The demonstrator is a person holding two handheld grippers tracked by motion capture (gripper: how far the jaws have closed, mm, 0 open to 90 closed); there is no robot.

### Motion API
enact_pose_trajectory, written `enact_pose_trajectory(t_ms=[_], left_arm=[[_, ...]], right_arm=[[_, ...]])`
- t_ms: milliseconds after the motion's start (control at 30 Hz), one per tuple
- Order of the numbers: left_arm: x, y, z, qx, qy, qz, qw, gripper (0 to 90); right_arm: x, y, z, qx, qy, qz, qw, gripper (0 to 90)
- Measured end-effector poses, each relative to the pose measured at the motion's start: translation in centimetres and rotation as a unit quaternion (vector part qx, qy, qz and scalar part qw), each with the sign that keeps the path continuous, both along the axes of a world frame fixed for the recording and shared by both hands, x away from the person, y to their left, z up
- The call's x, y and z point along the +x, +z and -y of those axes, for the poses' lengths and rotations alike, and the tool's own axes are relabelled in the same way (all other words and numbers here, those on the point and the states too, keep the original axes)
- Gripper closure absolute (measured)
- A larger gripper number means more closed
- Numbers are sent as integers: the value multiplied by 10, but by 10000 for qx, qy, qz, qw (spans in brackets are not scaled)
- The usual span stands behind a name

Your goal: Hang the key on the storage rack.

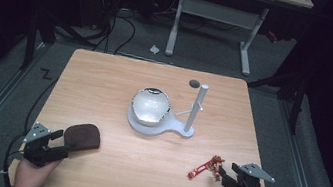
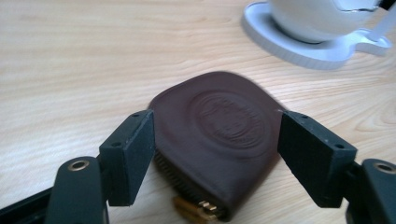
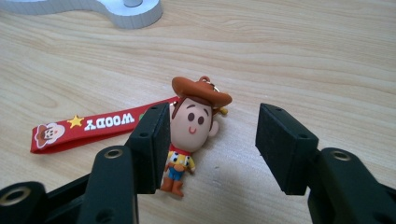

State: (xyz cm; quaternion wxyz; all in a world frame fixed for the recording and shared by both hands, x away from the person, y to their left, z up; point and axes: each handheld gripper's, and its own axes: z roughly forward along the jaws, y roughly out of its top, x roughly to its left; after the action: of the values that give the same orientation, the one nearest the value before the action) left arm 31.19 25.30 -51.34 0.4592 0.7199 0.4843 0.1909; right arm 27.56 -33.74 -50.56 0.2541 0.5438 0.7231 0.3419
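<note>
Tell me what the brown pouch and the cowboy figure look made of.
Pouch: probably leather, matte dark brown, with an embossed round seal and a brass-coloured zipper. Cowboy figure: likely soft rubber or PVC, smooth, with flat moulded colours.

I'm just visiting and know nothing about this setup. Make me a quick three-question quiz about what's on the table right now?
1. True or false: the left hand-held gripper is clamped shut on the brown leather pouch.
2. What word is printed on the red strap of the cowboy keychain figure?
3. The glass globe rests on: A) the tabletop, B) a white stand, C) the pouch.

Key: 1 false, jaws open around it; 2 WOODY; 3 B.
</note>
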Motion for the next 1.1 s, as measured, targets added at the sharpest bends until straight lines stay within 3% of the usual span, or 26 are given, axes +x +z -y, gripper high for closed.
enact_pose_trajectory(t_ms=[300, 333, 467, 700, 1100], left_arm=[[-2, -1, 6, 202, -109, 97, 9997, 332], [-2, -1, 6, 210, -148, 90, 9996, 335], [-2, -1, 6, 269, -213, 114, 9993, 331], [-2, -2, 6, 323, -276, 199, 9989, 289], [-3, -2, 7, 284, -373, 222, 9986, 304]], right_arm=[[-1, 0, 0, -21, 89, 28, 10000, 490], [-1, 0, 1, 63, 53, -43, 10000, 484], [1, -2, 2, -2, 32, -246, 9997, 507], [3, 4, 2, -68, 2, -365, 9993, 561], [8, 7, 2, -186, 126, -953, 9952, 531]])
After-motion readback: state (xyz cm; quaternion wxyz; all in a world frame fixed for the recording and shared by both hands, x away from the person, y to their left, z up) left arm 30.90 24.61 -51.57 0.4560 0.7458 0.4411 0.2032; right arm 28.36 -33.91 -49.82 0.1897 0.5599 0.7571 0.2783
